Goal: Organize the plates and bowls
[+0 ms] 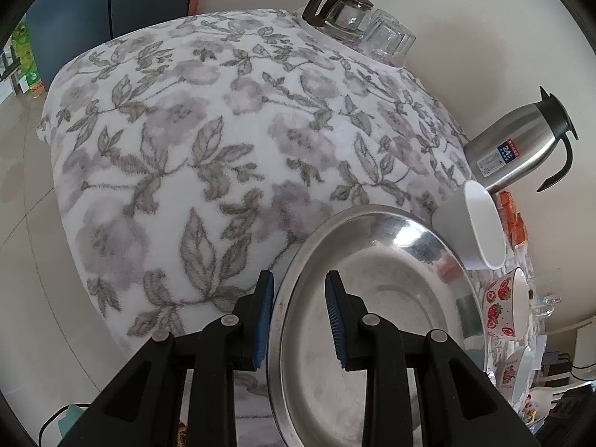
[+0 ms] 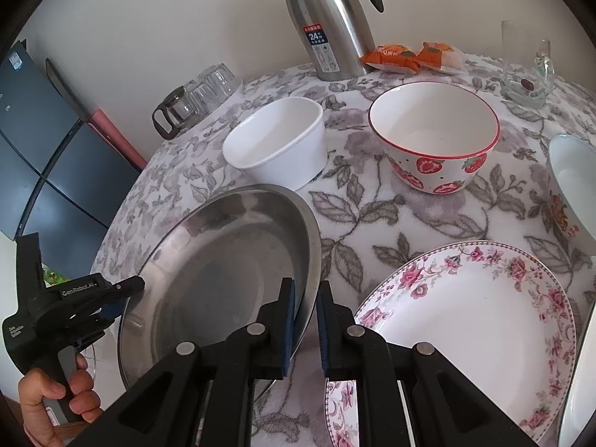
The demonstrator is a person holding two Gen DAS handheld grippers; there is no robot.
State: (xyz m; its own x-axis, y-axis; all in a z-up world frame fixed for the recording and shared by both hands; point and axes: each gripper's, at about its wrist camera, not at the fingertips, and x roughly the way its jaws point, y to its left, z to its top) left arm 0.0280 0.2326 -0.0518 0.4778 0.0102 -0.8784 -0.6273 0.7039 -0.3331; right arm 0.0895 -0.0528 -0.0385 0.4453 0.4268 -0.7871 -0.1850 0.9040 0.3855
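A round steel plate point(image 1: 376, 298) point(image 2: 223, 272) is tilted above the floral tablecloth. My left gripper point(image 1: 300, 313) is open, with the plate's left rim between its blue pads. It shows at the plate's far side in the right wrist view point(image 2: 115, 307). My right gripper point(image 2: 305, 320) straddles the plate's right rim, its pads slightly apart. A plain white bowl point(image 2: 279, 141) point(image 1: 480, 219) and a strawberry bowl point(image 2: 436, 138) point(image 1: 506, 305) stand behind. A rose-patterned plate point(image 2: 473, 316) lies at the right.
A steel thermos point(image 2: 327, 18) point(image 1: 521, 145), orange snack packets point(image 2: 409, 56), a glass mug point(image 2: 525, 67) and a glass pot with upturned glasses point(image 2: 197, 100) point(image 1: 354, 18) stand at the table's far edge. Another patterned bowl point(image 2: 570, 186) sits at the right.
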